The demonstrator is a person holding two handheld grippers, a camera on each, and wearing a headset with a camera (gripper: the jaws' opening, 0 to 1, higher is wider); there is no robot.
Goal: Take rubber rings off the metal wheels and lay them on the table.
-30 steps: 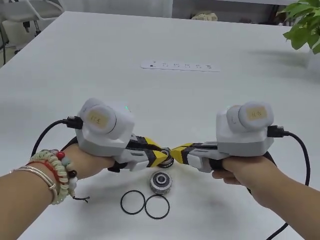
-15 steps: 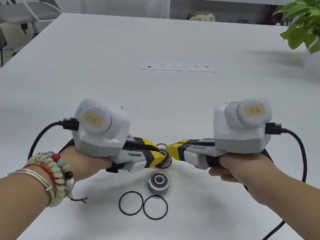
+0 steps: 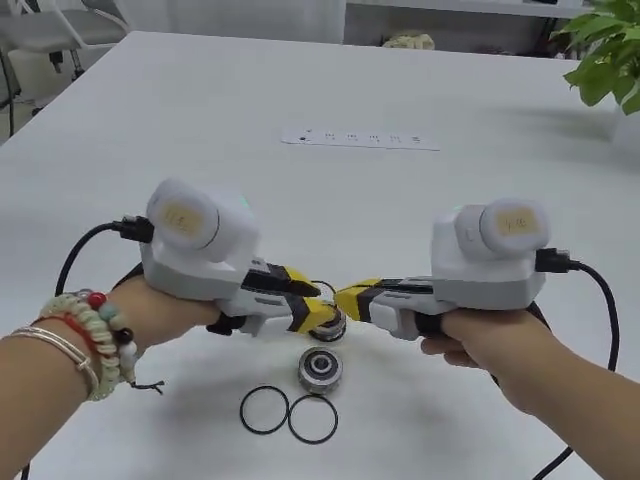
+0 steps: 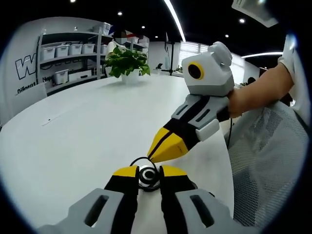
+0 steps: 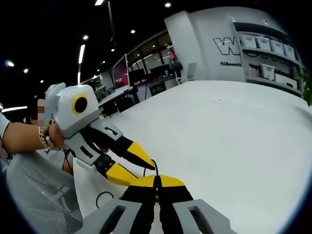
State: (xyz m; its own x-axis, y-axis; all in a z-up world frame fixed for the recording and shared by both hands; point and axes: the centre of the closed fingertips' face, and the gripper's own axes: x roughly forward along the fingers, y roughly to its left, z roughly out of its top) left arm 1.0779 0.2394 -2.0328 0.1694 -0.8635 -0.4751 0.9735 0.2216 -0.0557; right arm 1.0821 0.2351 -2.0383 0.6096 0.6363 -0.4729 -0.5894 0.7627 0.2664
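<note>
So the left gripper is clamping a small metal wheel between its yellow-tipped jaws, holding it just above the white surface on the near side. The right gripper is sitting nose to nose with it, jaws pressed shut on a thin black rubber ring that is looping up around the held wheel (in the right gripper view the black line is running straight into the closed tips). A second wheel is lying flat on the surface just below the held one. In front of that, one loose ring is lying beside the other loose ring, touching or very nearly. A white power strip is sitting well back toward the far side, and a potted plant is poking in at the far right corner.
</note>
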